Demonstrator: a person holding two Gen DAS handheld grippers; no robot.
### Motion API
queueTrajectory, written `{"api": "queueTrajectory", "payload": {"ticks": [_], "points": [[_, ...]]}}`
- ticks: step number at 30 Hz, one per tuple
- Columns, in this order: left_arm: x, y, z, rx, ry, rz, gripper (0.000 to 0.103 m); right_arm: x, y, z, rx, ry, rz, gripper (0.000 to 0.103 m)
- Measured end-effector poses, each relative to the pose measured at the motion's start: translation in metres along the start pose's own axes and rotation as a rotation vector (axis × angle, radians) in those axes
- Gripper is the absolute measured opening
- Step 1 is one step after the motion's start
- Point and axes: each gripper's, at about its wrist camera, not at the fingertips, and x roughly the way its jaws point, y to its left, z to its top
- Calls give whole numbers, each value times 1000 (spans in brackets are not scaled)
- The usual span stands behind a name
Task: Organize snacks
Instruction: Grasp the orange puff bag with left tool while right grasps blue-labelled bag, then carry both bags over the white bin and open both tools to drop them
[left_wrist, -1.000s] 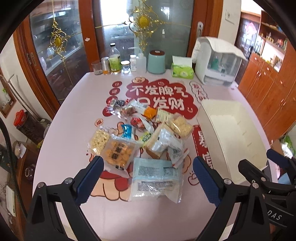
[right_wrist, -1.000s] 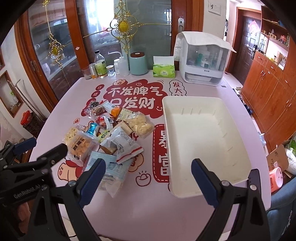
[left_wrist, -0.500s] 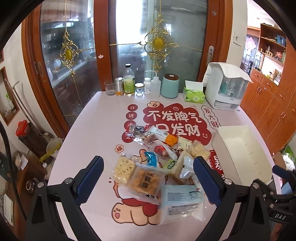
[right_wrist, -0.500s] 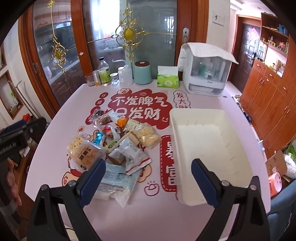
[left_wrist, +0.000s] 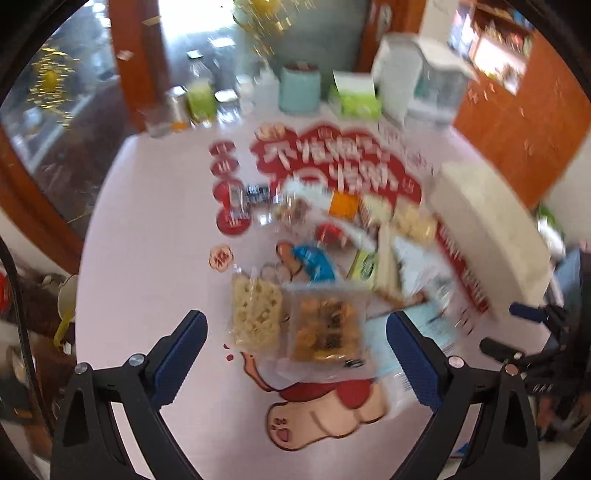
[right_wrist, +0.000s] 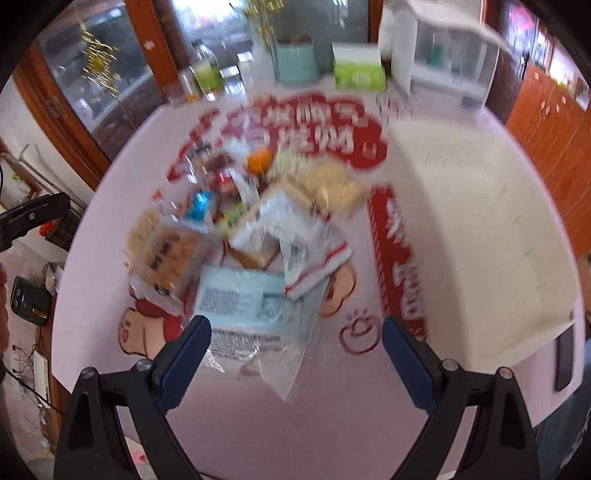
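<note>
With both the left claw (left_wrist: 295, 354) and right claw (right_wrist: 295, 354) spread wide and empty above the snack pile (right_wrist: 240, 240), I should lower onto one top packet (left_wrist: 325, 328) only, then carry it to the white bin (right_wrist: 472, 229).

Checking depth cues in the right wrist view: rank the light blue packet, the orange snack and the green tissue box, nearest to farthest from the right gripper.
1. Light blue packet: just ahead of the right gripper, by its left finger.
2. Orange snack: mid-table, at the pile's far end.
3. Green tissue box: far table edge.
</note>
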Motion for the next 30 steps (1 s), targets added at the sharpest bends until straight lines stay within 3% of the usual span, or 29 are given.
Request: {"api": "queueTrajectory", "payload": {"ticks": [7,13,17,23,26,28,30], "points": [[81,-3,-10,39,176,-107,97,53,2,-17,97,104,63,94],[111,-28,-11,69,233,-178,97,76,14,-25,90,142,67,94],[124,-43,-8,96,256,-172,97,87,20,-25,75,154,65,94],[141,-57,-5,121,257,-78,99,91,23,-28,90,152,83,89],[148,-70,-5,162,263,-1,102,88,23,-28,81,145,93,74],[153,-77,-9,192,269,82,102,84,22,-27,72,134,95,58],[160,-75,-11,171,294,119,102,81,22,-26,58,128,93,49]]}}
